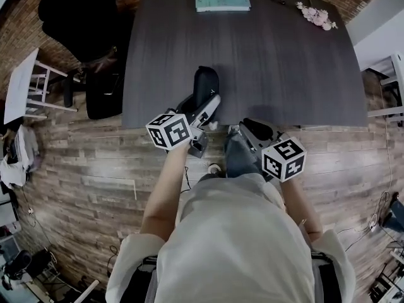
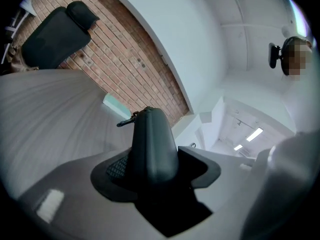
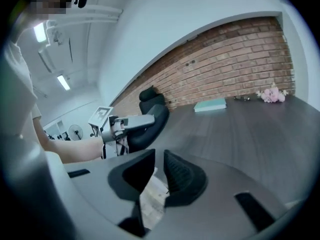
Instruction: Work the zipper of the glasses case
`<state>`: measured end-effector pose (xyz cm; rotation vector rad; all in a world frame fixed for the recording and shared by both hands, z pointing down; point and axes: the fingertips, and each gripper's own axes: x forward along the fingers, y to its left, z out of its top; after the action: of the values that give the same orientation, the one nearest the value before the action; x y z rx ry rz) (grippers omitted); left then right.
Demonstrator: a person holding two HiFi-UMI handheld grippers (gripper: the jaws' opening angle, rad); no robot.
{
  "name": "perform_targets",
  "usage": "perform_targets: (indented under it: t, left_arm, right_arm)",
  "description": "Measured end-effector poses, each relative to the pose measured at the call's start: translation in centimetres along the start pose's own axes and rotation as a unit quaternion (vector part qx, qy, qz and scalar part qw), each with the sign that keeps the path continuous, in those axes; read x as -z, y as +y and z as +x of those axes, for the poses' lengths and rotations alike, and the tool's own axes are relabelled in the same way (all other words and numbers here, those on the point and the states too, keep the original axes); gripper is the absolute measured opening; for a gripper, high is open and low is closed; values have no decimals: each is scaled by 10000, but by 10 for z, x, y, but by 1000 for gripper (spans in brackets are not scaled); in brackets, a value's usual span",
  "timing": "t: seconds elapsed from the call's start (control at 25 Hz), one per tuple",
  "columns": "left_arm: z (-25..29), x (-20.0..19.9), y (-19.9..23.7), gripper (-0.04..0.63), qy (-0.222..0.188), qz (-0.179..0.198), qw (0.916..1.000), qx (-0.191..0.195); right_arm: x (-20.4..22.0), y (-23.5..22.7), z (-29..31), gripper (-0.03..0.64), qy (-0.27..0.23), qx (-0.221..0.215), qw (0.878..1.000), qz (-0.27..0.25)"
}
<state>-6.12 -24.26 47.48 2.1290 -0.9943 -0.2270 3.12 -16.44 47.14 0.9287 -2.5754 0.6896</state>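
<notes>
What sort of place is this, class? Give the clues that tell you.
Probably an office or studio workroom: a long dark table, a black office chair beside it, a brick wall behind, and ceiling strip lights.

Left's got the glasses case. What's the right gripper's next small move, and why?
Probably swing the right gripper across to the zipper pull at the far end of the glasses case. The left gripper is clamped on the case; the right's jaws stand slightly apart, empty, off to its side.
</notes>
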Motion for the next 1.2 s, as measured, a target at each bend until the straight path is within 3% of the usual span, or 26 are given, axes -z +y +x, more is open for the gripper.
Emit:
perform_targets:
  t: [0.16, 0.4, 0.76, 1.04, 1.2]
  left_arm:
    - [33, 18, 26, 267, 458, -31, 9988, -183]
    - [89, 38, 54, 268, 1011, -99, 9941, -372]
    - [138, 55, 92, 268, 1872, 249, 9768, -1007]
    - [142, 62, 106, 268, 2265, 353, 9634, -1389]
    - [134, 59, 110, 272, 2230, 401, 9629, -1465]
  right_arm:
    - [-14, -33, 9, 36, -79, 280, 9996, 10]
    - [-29, -65, 29, 21, -45, 321, 9995, -54]
    - [-31, -99, 49, 17, 71, 378, 9991, 177]
    - [-34, -106, 55, 15, 26, 378, 9990, 246]
    - [-33, -102, 54, 15, 22, 375, 9990, 237]
